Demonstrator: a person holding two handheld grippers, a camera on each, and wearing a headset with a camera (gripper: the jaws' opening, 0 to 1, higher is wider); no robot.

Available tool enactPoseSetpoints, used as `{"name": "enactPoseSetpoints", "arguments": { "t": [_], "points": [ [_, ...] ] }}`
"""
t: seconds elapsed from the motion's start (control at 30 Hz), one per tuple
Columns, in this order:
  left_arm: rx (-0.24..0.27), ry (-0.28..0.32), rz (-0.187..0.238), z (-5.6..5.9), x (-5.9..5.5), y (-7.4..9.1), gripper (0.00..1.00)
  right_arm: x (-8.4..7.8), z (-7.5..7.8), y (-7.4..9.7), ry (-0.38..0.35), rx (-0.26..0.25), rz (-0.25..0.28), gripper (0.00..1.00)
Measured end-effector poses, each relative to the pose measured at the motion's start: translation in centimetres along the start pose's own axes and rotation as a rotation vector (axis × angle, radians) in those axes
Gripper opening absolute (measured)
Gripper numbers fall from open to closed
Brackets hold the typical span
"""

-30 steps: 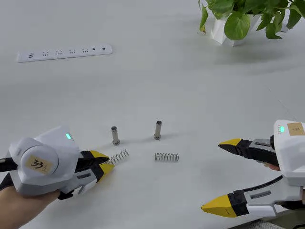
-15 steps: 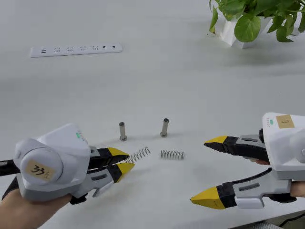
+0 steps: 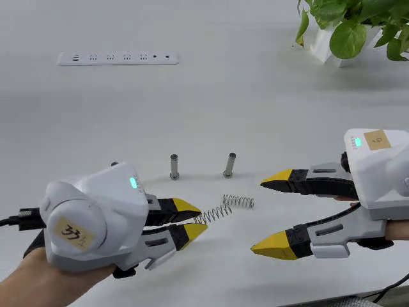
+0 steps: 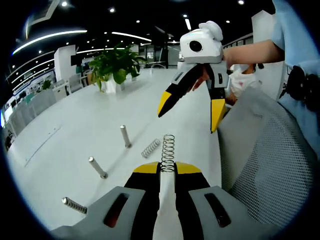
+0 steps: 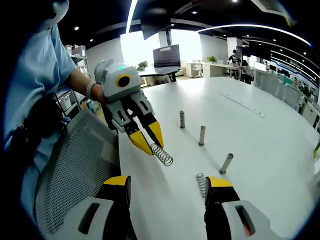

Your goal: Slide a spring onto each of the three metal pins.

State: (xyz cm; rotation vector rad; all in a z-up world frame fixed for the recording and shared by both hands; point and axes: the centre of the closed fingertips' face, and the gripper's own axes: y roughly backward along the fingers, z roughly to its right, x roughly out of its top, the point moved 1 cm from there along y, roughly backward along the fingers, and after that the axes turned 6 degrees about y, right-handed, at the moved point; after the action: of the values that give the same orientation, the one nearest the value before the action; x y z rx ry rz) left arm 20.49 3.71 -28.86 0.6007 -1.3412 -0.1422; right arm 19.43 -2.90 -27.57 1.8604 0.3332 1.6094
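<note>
left gripper [image 3: 199,219]: i am holding it low at the near left of the bench [image 3: 255,102]. its jaws are clamping one end of the held spring [image 3: 214,214]. the rest of the coil is sticking out past the yellow tips, toward the right gripper [image 3: 257,216]. in the left gripper view the held spring [image 4: 168,147] is running straight up from between my tips.

right gripper: i am keeping it at the near right, jaws wide apart and gripping nothing, tips pointing toward the left gripper. the two grippers are facing each other, near but apart.

loose spring [image 3: 238,201]: lying flat on the bench between the two grippers, just in front of the right pin [image 3: 229,164]. its near end is close to the free end of the held spring; i cannot tell whether they are touching. in the right gripper view the loose spring [image 5: 201,184] is lying just beside my right-hand jaw.

pins: the middle pin [image 3: 174,166] and the right pin are standing upright and bare, side by side behind the springs. the left pin [image 5: 182,119] is already wearing a coil along its shaft, as the right gripper view is showing. in the head view it is mostly hidden behind the left gripper's body.

background: power strip [image 3: 118,59] lying at the far left of the bench, potted plant [image 3: 348,25] at the far right corner.
</note>
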Motion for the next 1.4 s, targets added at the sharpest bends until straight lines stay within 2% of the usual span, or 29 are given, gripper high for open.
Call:
{"name": "enactPoseSetpoints", "arguments": {
  "t": [0.1, 0.23, 0.33, 0.6, 1.1, 1.4],
  "points": [
    [-0.051, 0.002, 0.013, 0.8, 0.3, 0.1, 0.07, 0.2, 0.0, 0.0, 0.032, 0.021, 0.0, 0.51],
    [-0.088, -0.006, 0.016, 1.4, 0.6, 0.3, 0.07, 0.6, -0.7, 0.0, 0.069, 0.065, -0.001, 0.42],
    [-0.105, -0.017, 0.015, 1.6, 0.6, 0.4, 0.07, 1.0, -1.2, -0.1, 0.089, 0.089, -0.001, 0.34],
    [-0.147, -0.022, 0.02, 2.2, 0.8, 0.6, 0.07, 1.7, -2.3, -0.6, 0.113, 0.149, -0.002, 0.22],
    [-0.182, -0.027, 0.014, 2.7, 0.5, 0.9, 0.07, 1.6, -2.8, -1.0, 0.119, 0.192, -0.013, 0.07],
    [-0.186, -0.027, 0.013, 2.8, 0.5, 0.9, 0.07, 1.7, -3.0, -1.1, 0.119, 0.2, -0.021, 0.07]
  ]
}}
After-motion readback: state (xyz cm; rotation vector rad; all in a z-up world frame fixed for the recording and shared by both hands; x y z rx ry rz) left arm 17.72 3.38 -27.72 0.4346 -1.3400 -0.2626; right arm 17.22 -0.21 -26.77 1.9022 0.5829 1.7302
